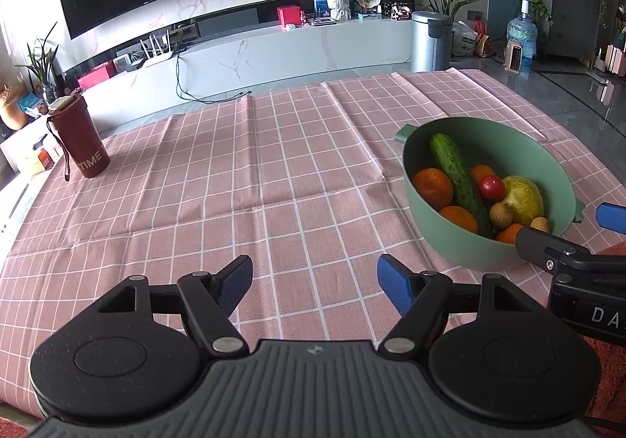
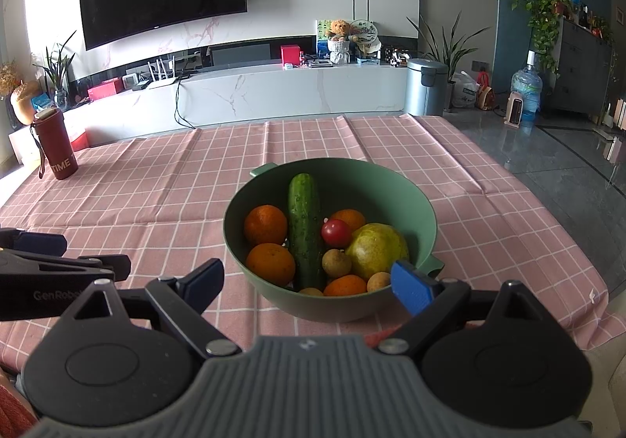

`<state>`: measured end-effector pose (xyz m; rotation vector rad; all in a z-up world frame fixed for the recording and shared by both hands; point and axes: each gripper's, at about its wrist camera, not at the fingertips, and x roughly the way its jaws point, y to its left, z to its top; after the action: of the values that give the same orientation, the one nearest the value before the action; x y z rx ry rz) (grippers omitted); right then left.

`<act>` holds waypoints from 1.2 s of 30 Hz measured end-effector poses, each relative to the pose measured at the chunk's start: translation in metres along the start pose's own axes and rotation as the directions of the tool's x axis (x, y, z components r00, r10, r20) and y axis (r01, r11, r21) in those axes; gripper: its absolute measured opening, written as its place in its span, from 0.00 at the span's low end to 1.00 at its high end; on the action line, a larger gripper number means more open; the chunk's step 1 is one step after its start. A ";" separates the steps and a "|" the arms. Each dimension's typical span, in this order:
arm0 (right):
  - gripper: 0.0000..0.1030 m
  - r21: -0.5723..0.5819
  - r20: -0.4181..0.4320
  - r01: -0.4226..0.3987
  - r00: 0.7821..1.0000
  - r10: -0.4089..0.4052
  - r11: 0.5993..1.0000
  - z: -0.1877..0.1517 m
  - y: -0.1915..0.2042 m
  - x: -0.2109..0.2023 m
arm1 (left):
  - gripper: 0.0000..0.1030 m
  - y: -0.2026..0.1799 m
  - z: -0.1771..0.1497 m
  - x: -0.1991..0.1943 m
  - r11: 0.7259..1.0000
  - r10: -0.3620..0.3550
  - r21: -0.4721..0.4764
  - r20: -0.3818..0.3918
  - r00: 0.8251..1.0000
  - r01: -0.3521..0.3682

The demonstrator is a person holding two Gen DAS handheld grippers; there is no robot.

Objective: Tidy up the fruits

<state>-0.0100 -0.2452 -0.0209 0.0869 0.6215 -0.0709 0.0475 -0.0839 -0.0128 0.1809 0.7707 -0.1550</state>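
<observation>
A green bowl (image 2: 395, 183) (image 1: 489, 132) stands on the pink checked tablecloth. In it lie a cucumber (image 2: 304, 219) (image 1: 457, 173), several oranges (image 2: 265, 224) (image 1: 432, 186), a red tomato (image 2: 335, 233) (image 1: 491, 187), a yellow-green fruit (image 2: 377, 250) (image 1: 523, 199) and small brown fruits (image 2: 335, 262). My right gripper (image 2: 313, 281) is open and empty, just in front of the bowl's near rim. My left gripper (image 1: 315, 281) is open and empty over bare cloth, left of the bowl. The right gripper's fingers (image 1: 536, 238) show at the bowl's near side in the left wrist view.
A dark red tumbler (image 1: 80, 136) (image 2: 54, 150) stands at the table's far left. The pink cloth (image 1: 274, 172) covers the table; its far edge (image 2: 313, 119) and right edge drop to a grey floor. A TV cabinet and a bin (image 2: 425, 85) stand beyond.
</observation>
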 end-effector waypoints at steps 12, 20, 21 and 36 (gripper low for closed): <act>0.86 0.001 0.000 0.000 1.000 0.000 1.000 0.000 -0.001 0.000 | 0.83 0.000 0.000 0.000 1.000 0.000 0.000 -0.001 1.000 0.000; 0.86 0.001 0.000 0.000 1.000 0.000 1.000 0.000 0.000 0.000 | 0.83 0.000 0.001 -0.003 1.000 0.001 -0.002 -0.002 1.000 -0.001; 0.86 0.001 0.000 0.000 1.000 0.000 1.000 0.000 0.000 0.000 | 0.83 0.000 0.001 -0.003 1.000 0.001 -0.004 -0.004 1.000 -0.001; 0.86 0.000 0.001 0.001 1.000 -0.001 1.000 0.000 0.000 0.000 | 0.83 0.002 0.003 -0.008 1.000 -0.003 -0.008 -0.001 1.000 0.003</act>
<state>-0.0102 -0.2455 -0.0212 0.0871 0.6209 -0.0717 0.0447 -0.0819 -0.0048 0.1722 0.7725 -0.1546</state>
